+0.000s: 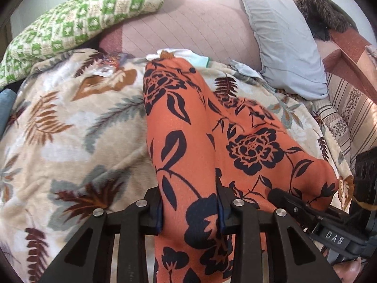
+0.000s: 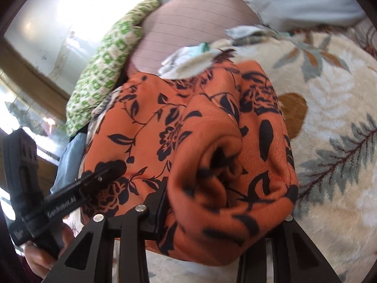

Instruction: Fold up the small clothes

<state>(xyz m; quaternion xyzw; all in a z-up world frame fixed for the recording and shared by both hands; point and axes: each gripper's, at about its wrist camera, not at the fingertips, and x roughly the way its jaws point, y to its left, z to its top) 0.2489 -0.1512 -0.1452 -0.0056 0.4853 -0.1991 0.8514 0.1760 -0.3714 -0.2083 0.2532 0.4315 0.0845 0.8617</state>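
Note:
An orange garment with a black flower print (image 1: 188,127) lies lengthwise on a leaf-patterned blanket (image 1: 70,129). My left gripper (image 1: 190,214) is shut on its near end, with cloth bunched between the fingers. My right gripper (image 2: 223,214) is shut on a thick bunched fold of the same garment (image 2: 212,146), which drapes over and hides its right finger. The right gripper also shows in the left wrist view (image 1: 294,200), pinching the garment's right corner. The left gripper shows at the left of the right wrist view (image 2: 103,174), pinching the cloth.
A small white and teal cloth (image 1: 188,55) lies beyond the garment's far end. A green-checked cover (image 1: 77,26), a pink cushion (image 1: 188,26) and a pale blue pillow (image 1: 285,47) stand at the back. A striped sheet (image 1: 348,108) lies at the right.

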